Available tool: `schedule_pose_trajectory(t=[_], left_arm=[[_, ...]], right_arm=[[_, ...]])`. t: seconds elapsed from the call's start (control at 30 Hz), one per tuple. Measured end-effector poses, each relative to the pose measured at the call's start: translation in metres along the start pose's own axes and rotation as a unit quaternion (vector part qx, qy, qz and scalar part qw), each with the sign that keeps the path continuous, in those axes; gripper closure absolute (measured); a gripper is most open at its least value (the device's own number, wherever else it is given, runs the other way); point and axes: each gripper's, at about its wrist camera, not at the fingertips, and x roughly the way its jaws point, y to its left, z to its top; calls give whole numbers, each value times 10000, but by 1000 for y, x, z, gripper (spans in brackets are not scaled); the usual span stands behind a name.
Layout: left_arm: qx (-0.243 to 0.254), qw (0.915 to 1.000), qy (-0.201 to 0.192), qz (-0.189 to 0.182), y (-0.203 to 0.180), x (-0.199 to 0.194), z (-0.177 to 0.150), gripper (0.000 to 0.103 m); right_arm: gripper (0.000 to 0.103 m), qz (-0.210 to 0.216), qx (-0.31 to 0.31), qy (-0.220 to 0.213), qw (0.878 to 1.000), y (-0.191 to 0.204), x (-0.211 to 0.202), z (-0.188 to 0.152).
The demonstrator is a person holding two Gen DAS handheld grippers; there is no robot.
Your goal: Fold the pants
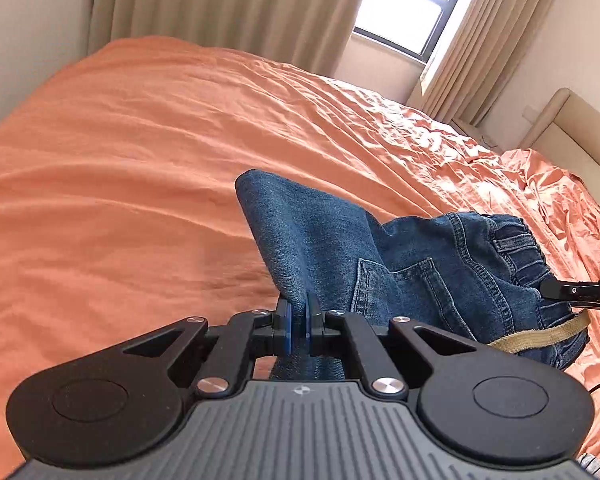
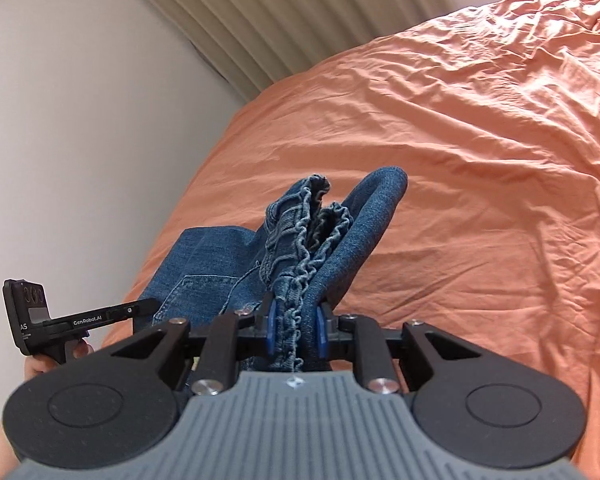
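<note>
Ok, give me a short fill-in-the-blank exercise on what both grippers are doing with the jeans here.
1. Both grippers are shut on the blue denim ____.
2. The left gripper pinches smooth denim, while the right gripper pinches the gathered elastic ____.
3. The jeans hang over a bed covered by a sheet coloured ____.
4. Behind the bed, beige ____ hang beside the window.

Missing words: jeans; waistband; orange; curtains
</note>
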Motion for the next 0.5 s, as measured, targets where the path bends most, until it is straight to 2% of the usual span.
schedule_pose_trajectory(t=[0.23, 0.4, 0.5], left_arm=[[0, 9980, -163, 617, 69, -39, 24, 97], [-66, 9944, -99, 1048, 118, -34, 33, 97], [-92, 9926, -11, 1208, 142, -18, 33, 97]], right_arm=[[88, 464, 29, 108, 9989, 63, 86, -3], [88, 705, 45, 204, 9973, 91, 150, -12], [88, 707, 63, 336, 9969, 91, 185, -20]])
